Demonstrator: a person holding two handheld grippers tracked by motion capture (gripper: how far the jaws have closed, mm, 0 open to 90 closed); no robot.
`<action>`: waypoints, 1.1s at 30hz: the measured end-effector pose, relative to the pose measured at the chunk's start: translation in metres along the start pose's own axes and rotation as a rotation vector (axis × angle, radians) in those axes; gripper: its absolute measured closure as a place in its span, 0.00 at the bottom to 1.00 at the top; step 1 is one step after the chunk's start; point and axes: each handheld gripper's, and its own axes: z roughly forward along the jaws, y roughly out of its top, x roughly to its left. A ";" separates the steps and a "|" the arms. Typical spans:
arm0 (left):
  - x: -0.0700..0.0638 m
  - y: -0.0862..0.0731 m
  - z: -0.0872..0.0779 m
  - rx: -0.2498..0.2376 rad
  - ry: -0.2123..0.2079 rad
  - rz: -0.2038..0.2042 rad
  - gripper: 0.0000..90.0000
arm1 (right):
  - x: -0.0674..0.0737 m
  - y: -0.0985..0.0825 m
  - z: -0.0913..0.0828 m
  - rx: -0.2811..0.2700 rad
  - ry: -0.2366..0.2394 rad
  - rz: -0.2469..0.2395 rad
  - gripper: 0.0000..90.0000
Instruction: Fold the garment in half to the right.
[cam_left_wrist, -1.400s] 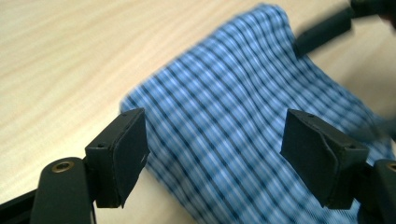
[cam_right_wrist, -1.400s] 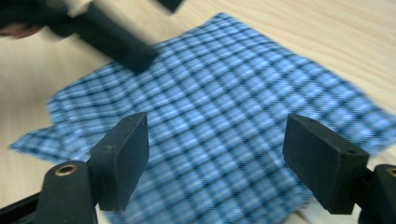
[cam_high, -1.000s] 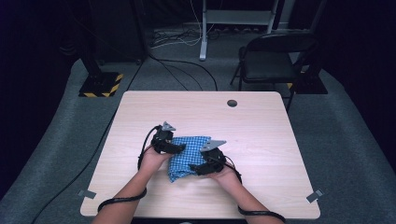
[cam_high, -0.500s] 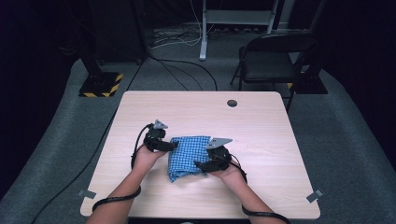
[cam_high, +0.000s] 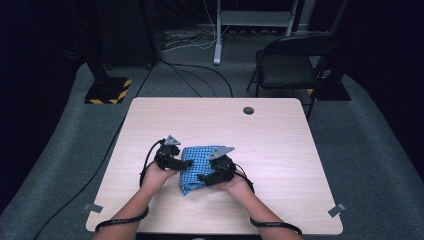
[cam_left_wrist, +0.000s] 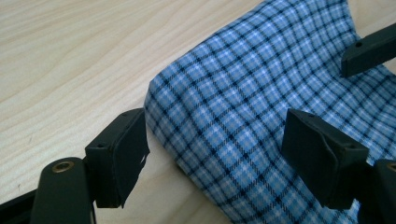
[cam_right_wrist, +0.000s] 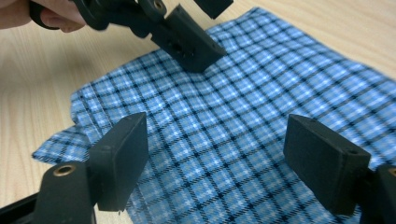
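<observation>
A folded blue checked cloth (cam_high: 199, 159) lies flat on the wooden table (cam_high: 280, 150), near its front middle. My left gripper (cam_high: 183, 163) is at the cloth's left edge, jaws open. In the left gripper view (cam_left_wrist: 219, 158) that folded edge of the cloth (cam_left_wrist: 261, 93) lies between the jaws, untouched by the pads. My right gripper (cam_high: 203, 177) hovers over the cloth's front right part, open. In the right gripper view (cam_right_wrist: 217, 158) the cloth (cam_right_wrist: 261, 98) spreads below the jaws, with the left gripper (cam_right_wrist: 187, 37) at the top.
A round cable hole (cam_high: 248, 110) sits near the table's far edge. Grey tape tabs mark the front corners (cam_high: 92, 207) (cam_high: 337, 210). Beyond the table stand a black chair (cam_high: 295, 60) and a stand base with yellow-black stripes (cam_high: 107, 90), with cables on the floor.
The left gripper has drawn back a little from over the cloth to its left edge. The right gripper has shifted slightly left over the cloth. The cloth lies as before.
</observation>
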 end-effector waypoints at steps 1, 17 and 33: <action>0.000 0.000 0.000 0.000 -0.001 -0.004 0.25 | -0.001 -0.001 0.001 0.001 0.001 0.002 0.23; -0.005 0.000 -0.011 0.004 0.009 0.022 0.25 | -0.021 0.007 -0.011 -0.023 -0.025 0.039 0.23; -0.010 -0.013 -0.011 0.002 -0.021 0.006 0.24 | -0.041 0.005 0.006 0.029 -0.056 0.065 0.24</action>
